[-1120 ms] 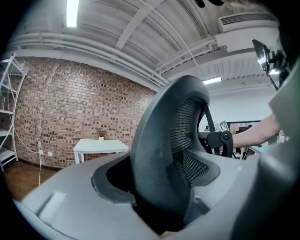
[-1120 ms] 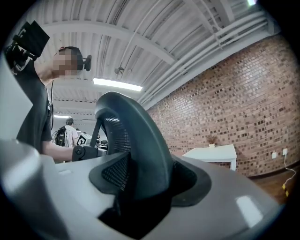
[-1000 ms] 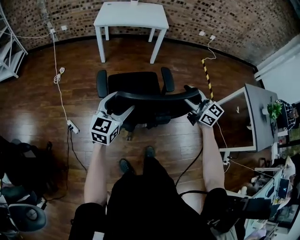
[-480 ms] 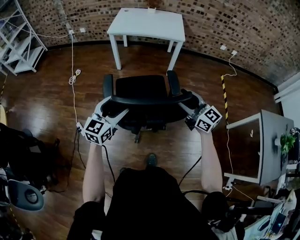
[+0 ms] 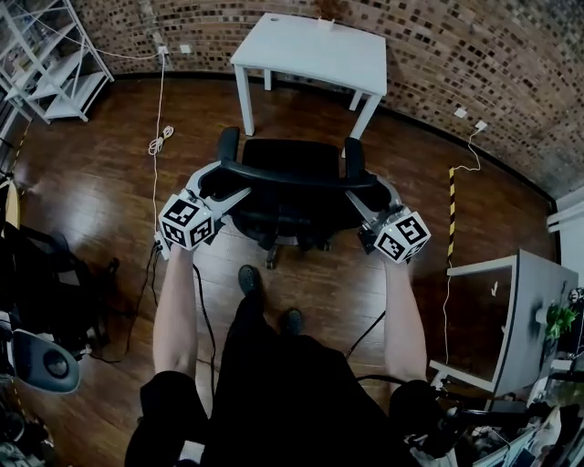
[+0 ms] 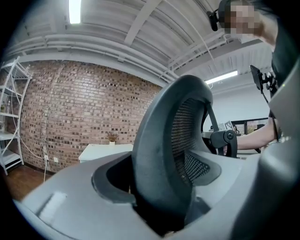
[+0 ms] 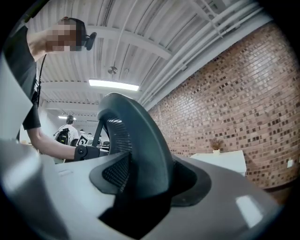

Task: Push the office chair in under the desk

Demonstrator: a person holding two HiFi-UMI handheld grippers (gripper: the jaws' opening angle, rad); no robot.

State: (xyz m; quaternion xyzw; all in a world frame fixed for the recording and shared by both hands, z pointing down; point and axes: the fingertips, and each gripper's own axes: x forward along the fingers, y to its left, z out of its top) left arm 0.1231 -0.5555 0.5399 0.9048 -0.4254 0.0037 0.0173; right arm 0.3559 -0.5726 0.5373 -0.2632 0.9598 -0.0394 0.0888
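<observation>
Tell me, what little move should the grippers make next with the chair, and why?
Probably push the chair straight ahead toward the desk. Both the left gripper and right gripper hold its backrest, though the left's jaws have just been opening around it, and the seat sits mostly short of the desk.

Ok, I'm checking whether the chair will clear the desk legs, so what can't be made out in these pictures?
- Head view: the office chair's wheels are mostly hidden beneath its seat.
- Head view: the desk top covers the space underneath it.
- Left gripper view: the backrest blocks most of the desk.
- Head view: the small thing on the desk is too small to identify.
</observation>
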